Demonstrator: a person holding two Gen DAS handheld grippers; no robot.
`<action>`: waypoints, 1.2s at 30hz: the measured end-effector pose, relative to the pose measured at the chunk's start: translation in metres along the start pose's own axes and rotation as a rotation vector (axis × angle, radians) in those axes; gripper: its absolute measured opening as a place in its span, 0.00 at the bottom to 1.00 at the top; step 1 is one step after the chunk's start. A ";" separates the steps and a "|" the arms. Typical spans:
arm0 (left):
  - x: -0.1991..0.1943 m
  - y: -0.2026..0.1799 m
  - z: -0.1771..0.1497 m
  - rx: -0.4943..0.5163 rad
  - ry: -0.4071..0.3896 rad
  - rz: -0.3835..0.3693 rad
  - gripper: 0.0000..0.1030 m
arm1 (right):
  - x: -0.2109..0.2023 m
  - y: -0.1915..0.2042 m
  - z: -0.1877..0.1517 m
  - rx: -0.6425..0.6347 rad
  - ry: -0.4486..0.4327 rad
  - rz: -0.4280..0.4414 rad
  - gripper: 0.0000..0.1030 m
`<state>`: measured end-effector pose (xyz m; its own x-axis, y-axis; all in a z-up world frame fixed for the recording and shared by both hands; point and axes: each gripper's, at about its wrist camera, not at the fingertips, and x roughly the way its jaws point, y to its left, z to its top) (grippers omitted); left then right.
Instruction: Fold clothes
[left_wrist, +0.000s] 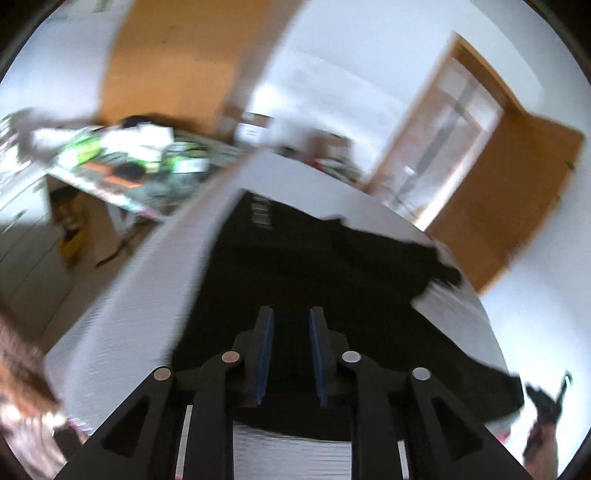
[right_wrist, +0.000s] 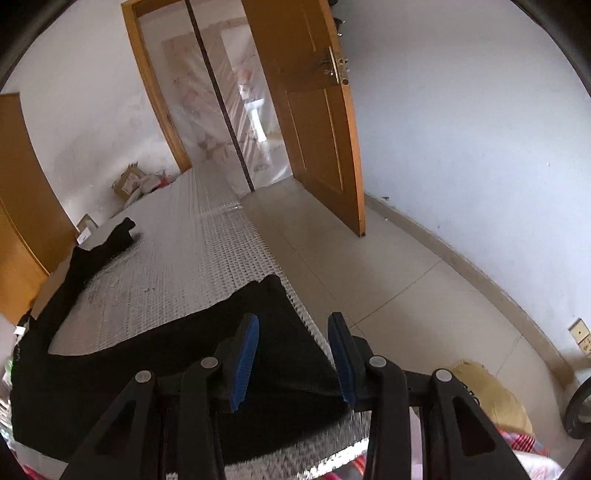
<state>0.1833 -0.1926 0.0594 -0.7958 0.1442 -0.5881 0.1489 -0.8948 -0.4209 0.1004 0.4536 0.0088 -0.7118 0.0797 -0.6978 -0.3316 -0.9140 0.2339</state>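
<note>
A black garment (left_wrist: 295, 258) lies spread on a white textured mattress (left_wrist: 129, 314); the left wrist view is motion-blurred. My left gripper (left_wrist: 291, 312) hovers over the garment's near part with its blue pads apart and nothing pinched between them. In the right wrist view the same garment (right_wrist: 166, 350) stretches from the near edge towards the far left, one sleeve (right_wrist: 118, 236) reaching out across the mattress (right_wrist: 177, 240). My right gripper (right_wrist: 293, 317) stands open above the garment's near right corner, at the mattress edge, with no cloth gripped.
A cluttered table (left_wrist: 140, 162) stands left of the mattress. An orange door (right_wrist: 317, 129) hangs open beside a doorway with a plastic curtain (right_wrist: 221, 110). Cardboard boxes (right_wrist: 127, 182) sit at the far end. Tiled floor (right_wrist: 406, 277) and a yellow bag (right_wrist: 491, 395) lie on the right.
</note>
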 end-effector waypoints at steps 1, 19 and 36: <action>0.008 -0.012 0.000 0.030 0.027 -0.035 0.25 | 0.003 -0.001 0.002 0.002 0.010 0.007 0.39; 0.129 -0.150 -0.043 0.319 0.405 -0.279 0.26 | 0.041 0.021 0.009 -0.176 0.120 0.099 0.13; 0.145 -0.139 -0.051 0.276 0.466 -0.222 0.26 | 0.002 -0.052 0.017 0.154 -0.068 0.003 0.04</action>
<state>0.0775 -0.0255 -0.0024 -0.4390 0.4553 -0.7746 -0.2001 -0.8900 -0.4097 0.1055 0.5082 0.0063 -0.7516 0.1090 -0.6506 -0.4167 -0.8430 0.3402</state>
